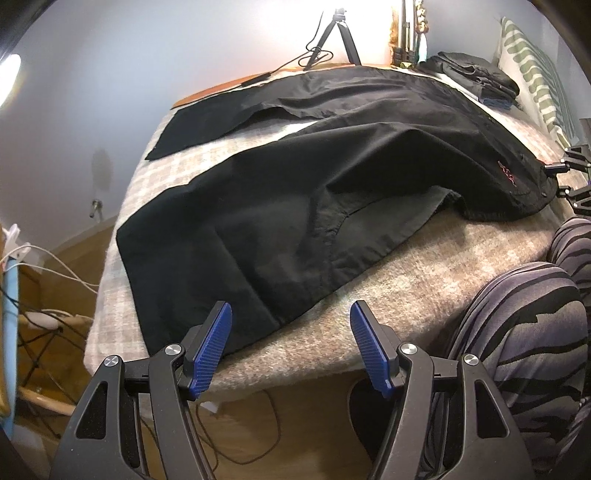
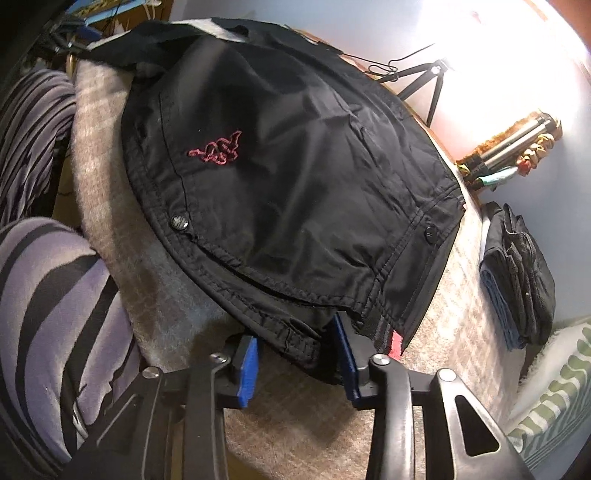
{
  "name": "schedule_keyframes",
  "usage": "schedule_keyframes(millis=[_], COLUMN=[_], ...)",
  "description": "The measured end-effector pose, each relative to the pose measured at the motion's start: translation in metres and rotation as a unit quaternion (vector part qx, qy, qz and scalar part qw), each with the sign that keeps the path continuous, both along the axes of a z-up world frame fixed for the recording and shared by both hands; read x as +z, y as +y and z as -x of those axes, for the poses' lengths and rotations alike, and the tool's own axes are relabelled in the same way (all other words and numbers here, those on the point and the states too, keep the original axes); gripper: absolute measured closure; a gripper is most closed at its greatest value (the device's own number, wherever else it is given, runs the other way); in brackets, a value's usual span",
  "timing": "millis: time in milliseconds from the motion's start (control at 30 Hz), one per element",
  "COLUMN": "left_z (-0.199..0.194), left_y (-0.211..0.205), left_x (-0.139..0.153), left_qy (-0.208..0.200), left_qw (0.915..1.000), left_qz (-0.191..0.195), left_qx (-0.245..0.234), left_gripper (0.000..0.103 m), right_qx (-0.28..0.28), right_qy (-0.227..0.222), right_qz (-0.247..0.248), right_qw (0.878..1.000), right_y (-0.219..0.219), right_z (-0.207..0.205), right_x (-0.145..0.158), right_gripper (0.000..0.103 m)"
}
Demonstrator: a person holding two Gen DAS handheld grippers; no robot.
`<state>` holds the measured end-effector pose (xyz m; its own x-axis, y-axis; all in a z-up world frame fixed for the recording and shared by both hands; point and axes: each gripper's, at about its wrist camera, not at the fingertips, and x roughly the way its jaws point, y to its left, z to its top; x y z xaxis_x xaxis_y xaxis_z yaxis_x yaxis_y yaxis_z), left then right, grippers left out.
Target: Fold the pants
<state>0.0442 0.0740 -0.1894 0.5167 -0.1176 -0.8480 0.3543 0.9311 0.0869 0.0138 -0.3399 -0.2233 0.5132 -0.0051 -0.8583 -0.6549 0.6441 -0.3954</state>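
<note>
Black pants (image 1: 295, 192) with a red embroidered logo (image 2: 218, 149) lie spread on a grey plaid blanket (image 1: 406, 266). One leg runs toward the near left, the other lies at the far side. My left gripper (image 1: 291, 332) is open and empty, just off the blanket's near edge, close to the near leg's hem. My right gripper (image 2: 295, 354) has its blue pads on either side of the waistband edge (image 2: 295, 332), with a wide gap between them. It also shows at the right edge of the left wrist view (image 1: 561, 177).
A stack of folded dark clothes (image 2: 517, 273) sits at the blanket's far right, next to a green-striped pillow (image 2: 554, 398). A tripod (image 1: 338, 33) and a cable stand at the far edge. The person's zebra-striped legs (image 1: 524, 332) are close on the right.
</note>
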Motion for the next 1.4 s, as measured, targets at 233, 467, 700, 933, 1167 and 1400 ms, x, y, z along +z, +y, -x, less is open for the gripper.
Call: schedule_keyframes(millis=[233,467,700,933,1167,1400], left_z=[0.001,0.000,-0.006,-0.025,-0.031,-0.023], left_y=[-0.012,-0.028,-0.048,-0.038,-0.029,-0.019], left_x=[-0.001,-0.007,-0.019,-0.022,-0.020,0.003], left_qy=[-0.004,-0.006,-0.015,-0.030,-0.048,-0.096], left_qw=[0.9997,0.9980,0.9937,0.9958,0.9966,0.9949], left_qz=[-0.005,-0.028,-0.082,-0.079,-0.063,-0.032], left_qx=[-0.024,-0.056,-0.075,-0.035,-0.021,-0.012], left_gripper=[0.037,0.037,0.037,0.035,0.090,0.099], right_qx=[-0.013,-0.064,-0.078,-0.086,-0.101,-0.103], right_qy=[-0.026,-0.084,-0.122,-0.128,-0.108,-0.109], right_qz=[-0.016,-0.053,-0.069,-0.096,-0.110,-0.103], right_qw=[0.999,0.993,0.987,0.983,0.983,0.983], right_y=[0.004,-0.005,0.000,-0.002,-0.010,-0.008], right_z=[-0.002,-0.030,-0.059,-0.066,-0.051,-0.034], right_x=[0.015,0.059,0.095,0.110,0.096,0.090], right_gripper=[0.087,0.095,0.098,0.098,0.098,0.098])
